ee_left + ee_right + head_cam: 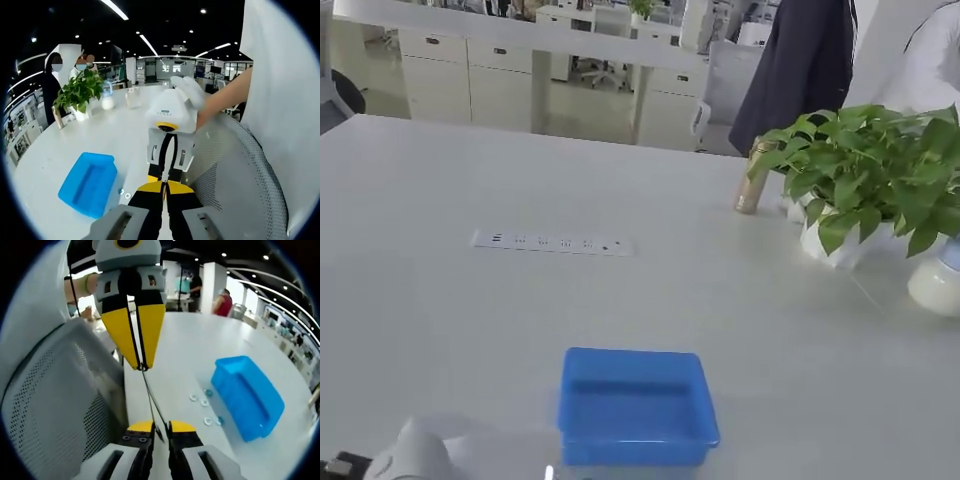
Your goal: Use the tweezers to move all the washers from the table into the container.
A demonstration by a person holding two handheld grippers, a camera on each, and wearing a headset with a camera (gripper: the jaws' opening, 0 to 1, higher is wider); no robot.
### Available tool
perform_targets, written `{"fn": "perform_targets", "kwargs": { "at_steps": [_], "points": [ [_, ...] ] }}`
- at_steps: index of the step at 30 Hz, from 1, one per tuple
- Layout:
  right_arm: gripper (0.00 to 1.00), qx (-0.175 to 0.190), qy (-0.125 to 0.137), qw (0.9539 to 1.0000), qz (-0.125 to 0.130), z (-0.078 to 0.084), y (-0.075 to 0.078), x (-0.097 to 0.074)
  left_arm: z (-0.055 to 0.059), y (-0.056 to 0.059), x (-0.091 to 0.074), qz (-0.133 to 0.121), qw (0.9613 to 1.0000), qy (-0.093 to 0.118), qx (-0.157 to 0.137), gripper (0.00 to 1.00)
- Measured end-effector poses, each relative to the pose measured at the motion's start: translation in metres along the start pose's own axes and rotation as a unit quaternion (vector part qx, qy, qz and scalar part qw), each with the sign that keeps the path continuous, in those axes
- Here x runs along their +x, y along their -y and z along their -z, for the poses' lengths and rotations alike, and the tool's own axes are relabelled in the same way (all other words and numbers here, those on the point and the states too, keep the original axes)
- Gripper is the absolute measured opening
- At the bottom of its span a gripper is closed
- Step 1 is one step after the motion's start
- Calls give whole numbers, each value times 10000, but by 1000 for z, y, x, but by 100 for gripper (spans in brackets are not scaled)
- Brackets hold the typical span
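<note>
Tweezers (151, 402) span the two tools: the left tool (142, 366) is pinched shut on their tip and the right tool (161, 430) is narrow around their body. Washers (204, 402) lie on the table (200, 350) beside the blue container (247, 395). The grip looks half-settled. Next, free the tip and lower it onto a washer.

The container (635, 405) is a shallow blue rectangular tray with rounded corners. It sits upright, open side up, close to the table's near edge. The washers (204, 402) are small flat rings, three pale and two bluish. They lie loosely grouped on the table just beside one long wall of the container, between it and the near edge. The tweezers (150, 400) are thin and dark. They run from the pinched tips of the left gripper (142, 367) down between the jaws of the right gripper (161, 429), off the table.
</note>
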State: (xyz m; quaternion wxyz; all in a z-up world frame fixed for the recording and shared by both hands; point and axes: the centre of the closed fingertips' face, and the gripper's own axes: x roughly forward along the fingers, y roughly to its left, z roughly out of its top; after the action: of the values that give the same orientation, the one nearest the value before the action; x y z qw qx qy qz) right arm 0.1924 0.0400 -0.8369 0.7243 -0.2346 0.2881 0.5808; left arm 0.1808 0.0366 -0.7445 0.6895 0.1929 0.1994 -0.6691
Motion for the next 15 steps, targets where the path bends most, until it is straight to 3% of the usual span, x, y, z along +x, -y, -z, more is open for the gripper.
{"fn": "perform_targets", "kwargs": {
  "at_steps": [6,9,10,11,12,15],
  "points": [
    [9,16,14,10000,7,-8,-1,9,3,1,-1,49,10000,51,-43,0],
    [12,-59,161,9997,-182,-23,-6,4,1,2,1,87,9999,38,66,0],
    [5,-276,145,9992,-264,-25,-7,2,0,1,2,84,9999,49,67,0],
    [5,-394,-80,9989,-224,-19,-6,2,-3,1,4,71,9999,102,73,0],
    [4,-472,-126,9983,-316,-18,-8,3,-3,-1,5,35,9999,122,114,0],
    [3,-426,-91,9987,-259,-18,-7,3,-4,0,10,50,9998,121,172,0]
  ]
}}
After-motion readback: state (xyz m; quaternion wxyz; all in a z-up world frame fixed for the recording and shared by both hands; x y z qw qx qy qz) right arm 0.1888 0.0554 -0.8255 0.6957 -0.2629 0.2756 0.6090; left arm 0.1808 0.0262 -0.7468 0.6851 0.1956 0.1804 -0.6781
